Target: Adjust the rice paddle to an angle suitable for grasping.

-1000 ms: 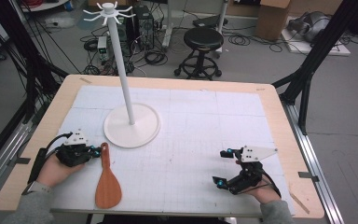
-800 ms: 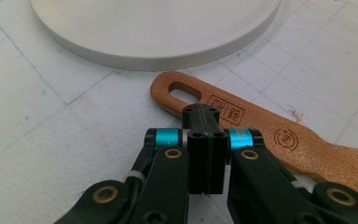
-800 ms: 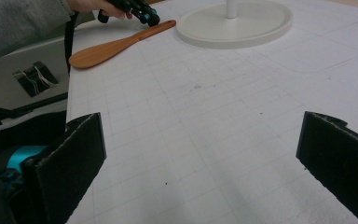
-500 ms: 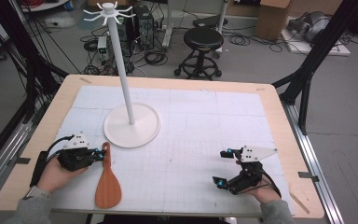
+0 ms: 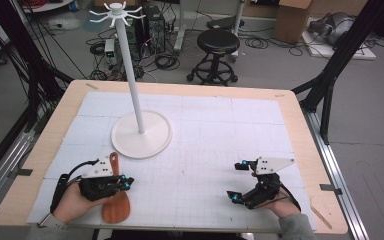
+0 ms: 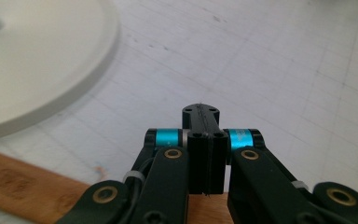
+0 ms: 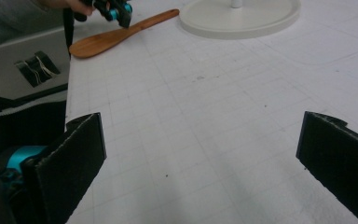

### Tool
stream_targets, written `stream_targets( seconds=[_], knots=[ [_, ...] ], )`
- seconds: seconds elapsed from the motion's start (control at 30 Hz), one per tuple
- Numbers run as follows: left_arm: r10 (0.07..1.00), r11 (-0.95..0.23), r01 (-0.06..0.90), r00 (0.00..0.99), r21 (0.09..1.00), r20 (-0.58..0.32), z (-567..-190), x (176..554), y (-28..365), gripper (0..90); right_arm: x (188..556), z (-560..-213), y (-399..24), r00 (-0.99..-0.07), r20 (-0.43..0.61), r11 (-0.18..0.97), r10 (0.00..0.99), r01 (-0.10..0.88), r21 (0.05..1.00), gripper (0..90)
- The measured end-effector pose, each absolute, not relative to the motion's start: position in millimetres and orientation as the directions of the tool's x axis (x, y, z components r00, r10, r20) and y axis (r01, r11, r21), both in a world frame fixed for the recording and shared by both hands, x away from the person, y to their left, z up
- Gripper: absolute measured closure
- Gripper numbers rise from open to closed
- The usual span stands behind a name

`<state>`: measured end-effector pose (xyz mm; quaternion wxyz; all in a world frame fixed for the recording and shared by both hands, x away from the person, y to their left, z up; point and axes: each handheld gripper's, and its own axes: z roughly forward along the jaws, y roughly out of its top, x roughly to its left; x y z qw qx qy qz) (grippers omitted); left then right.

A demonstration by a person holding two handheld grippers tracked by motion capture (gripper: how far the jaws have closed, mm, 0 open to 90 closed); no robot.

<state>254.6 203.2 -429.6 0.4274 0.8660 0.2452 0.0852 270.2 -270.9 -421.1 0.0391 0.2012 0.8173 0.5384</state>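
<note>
High view: Your left gripper point(image 5: 125, 183) sits over the wooden spatula point(image 5: 115, 204) near the desk's point(image 5: 300, 125) front-left corner, above where the handle meets the blade. Its jaws are clenched together. The spatula lies flat, with its long axis roughly front to back: the blade points to the front edge and the handle tip to the round base of the white stand point(image 5: 141, 134), stopping just short of it. Your right gripper point(image 5: 238, 181) rests near the front-right corner, well apart from the spatula.

Left gripper view: The jaws meet pad to pad, with nothing visible between them. The spatula point(image 6: 23, 191) passes beneath the gripper; whether the jaws touch the wood is hard to tell here. The stand's base point(image 6: 37, 70) lies ahead to the left.

Right gripper view: The jaws stand wide apart, released, with bare desk mat between them. The spatula point(image 7: 116, 35) lies far ahead beside the stand's base point(image 7: 242, 16).

Step in hand: approach for pickup. The next move likely calls for opening the left jaws, lowering them astride the handle across its long axis, then closing.
</note>
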Motion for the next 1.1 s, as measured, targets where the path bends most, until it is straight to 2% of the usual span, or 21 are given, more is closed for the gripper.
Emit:
stream_targets(
  seconds=[0.27,1.1],
  knots=[
    [0.460,-0.601,0.318,0.888,0.733,-0.008,-440.5,240.5,193.8,89.6,270.3,-418.6,-275.9,-0.911,0.163,0.300,0.379,0.288,0.909,0.0],
    [0.493,-0.581,0.384,0.867,0.717,-0.064,-439.0,199.8,257.8,89.7,270.6,-420.4,-273.4,-0.912,0.166,0.317,0.376,0.295,0.901,0.0]
  ],
)
